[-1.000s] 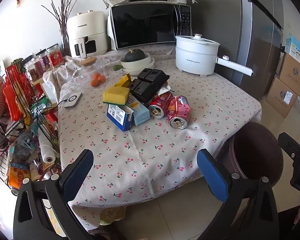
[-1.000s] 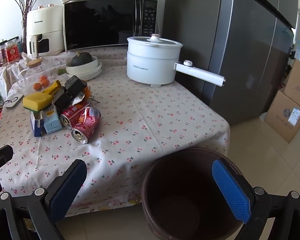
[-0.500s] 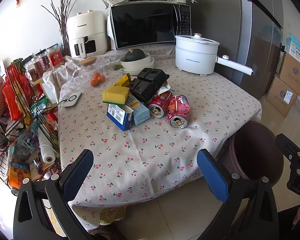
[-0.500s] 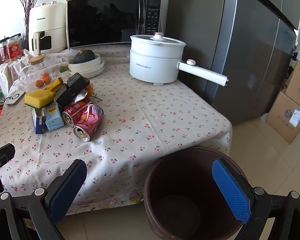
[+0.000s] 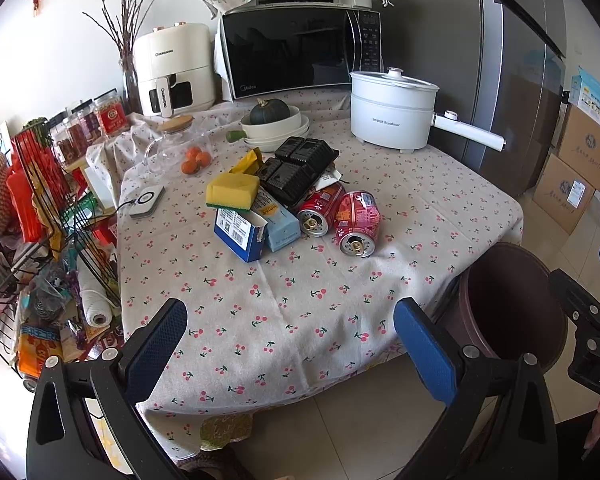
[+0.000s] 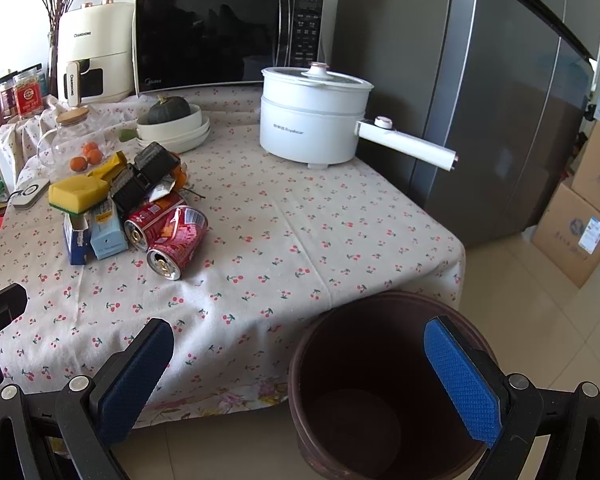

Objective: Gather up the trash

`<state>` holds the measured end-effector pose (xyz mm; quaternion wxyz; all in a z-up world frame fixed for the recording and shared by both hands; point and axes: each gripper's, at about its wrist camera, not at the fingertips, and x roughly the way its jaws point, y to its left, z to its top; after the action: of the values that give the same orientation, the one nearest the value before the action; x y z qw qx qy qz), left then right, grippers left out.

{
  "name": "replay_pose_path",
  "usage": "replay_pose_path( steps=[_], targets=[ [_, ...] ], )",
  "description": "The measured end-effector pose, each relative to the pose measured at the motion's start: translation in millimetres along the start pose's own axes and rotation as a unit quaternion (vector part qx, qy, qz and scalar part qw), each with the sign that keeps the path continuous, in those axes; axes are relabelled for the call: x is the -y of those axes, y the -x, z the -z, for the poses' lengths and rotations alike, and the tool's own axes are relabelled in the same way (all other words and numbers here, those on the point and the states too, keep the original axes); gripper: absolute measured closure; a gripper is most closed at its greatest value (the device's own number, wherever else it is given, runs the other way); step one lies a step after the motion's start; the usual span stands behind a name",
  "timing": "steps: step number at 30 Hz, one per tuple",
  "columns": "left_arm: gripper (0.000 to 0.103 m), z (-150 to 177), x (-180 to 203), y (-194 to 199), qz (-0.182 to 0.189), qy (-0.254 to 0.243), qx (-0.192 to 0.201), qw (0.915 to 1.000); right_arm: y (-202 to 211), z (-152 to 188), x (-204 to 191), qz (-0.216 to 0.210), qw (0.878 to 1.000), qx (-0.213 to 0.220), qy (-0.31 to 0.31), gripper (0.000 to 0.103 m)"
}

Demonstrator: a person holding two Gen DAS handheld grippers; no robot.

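Note:
A trash pile sits mid-table: two crushed red cans [image 5: 356,220] [image 6: 176,240], a dark blue box [image 5: 240,232], a light blue carton [image 5: 278,220], a yellow sponge [image 5: 232,190] and black plastic trays [image 5: 300,168]. A brown bin [image 6: 380,384] stands on the floor at the table's front right corner and looks empty; it also shows in the left wrist view [image 5: 512,308]. My left gripper [image 5: 290,348] is open and empty above the table's front edge. My right gripper [image 6: 300,380] is open and empty, above the bin's left rim.
A white electric pot [image 6: 314,120] with a long handle, bowls with a squash [image 6: 172,122], a microwave [image 5: 300,52] and an air fryer [image 5: 176,68] line the back. A wire rack [image 5: 40,220] stands left, a fridge [image 6: 480,100] and boxes [image 5: 576,168] right.
Both grippers have drifted slightly forward towards the table. The trash has not moved.

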<state>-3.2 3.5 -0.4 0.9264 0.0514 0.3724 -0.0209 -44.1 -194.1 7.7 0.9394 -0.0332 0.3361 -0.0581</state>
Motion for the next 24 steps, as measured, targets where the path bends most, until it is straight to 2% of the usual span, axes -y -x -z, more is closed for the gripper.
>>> replay_pose_path(
  steps=[24],
  targets=[
    [0.000,0.3,-0.8,0.3,0.001,0.000,0.000,1.0000,-1.1,1.0,0.2,0.002,1.000,-0.001,0.001,0.000]
  ],
)
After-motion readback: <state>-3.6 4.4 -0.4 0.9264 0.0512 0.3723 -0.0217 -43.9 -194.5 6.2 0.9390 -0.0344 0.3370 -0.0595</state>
